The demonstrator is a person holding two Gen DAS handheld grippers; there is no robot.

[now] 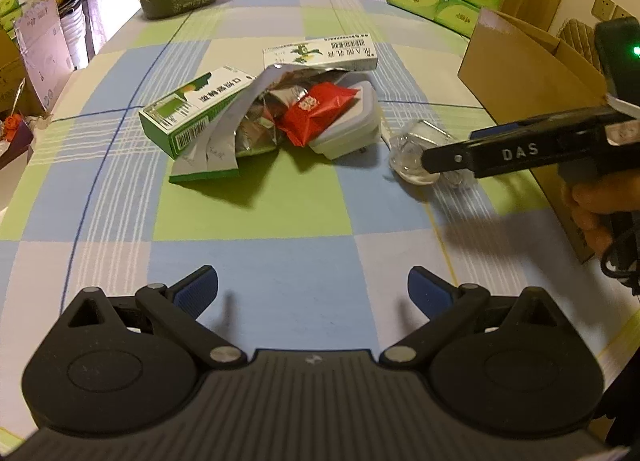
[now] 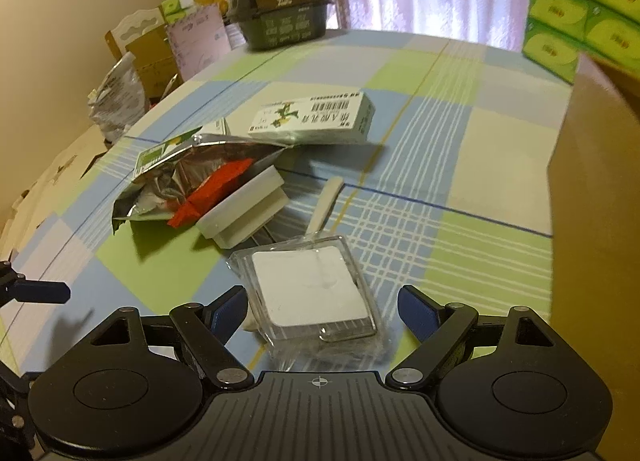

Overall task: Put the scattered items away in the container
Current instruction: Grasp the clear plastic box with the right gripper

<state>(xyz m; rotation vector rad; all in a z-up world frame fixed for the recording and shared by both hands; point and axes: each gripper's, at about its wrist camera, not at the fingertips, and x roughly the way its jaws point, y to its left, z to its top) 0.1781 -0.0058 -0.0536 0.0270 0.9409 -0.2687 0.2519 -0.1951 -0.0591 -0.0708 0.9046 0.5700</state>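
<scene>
Both claws open: right claw (image 2: 322,311) straddles clear packet (image 2: 310,289); foil bag (image 2: 192,177), white block (image 2: 244,211) just beyond; left claw (image 1: 313,293) over bare table (image 1: 280,221).

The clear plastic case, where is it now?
In the right wrist view the clear case lies on the tablecloth between the open right gripper's fingers, just right of the pile, near the cardboard box.

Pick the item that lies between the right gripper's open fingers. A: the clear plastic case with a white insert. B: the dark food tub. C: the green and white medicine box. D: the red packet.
A: in the right wrist view the clear plastic case lies on the tablecloth between the open fingers of the right gripper, while the red packet sits farther off in the pile.
</scene>
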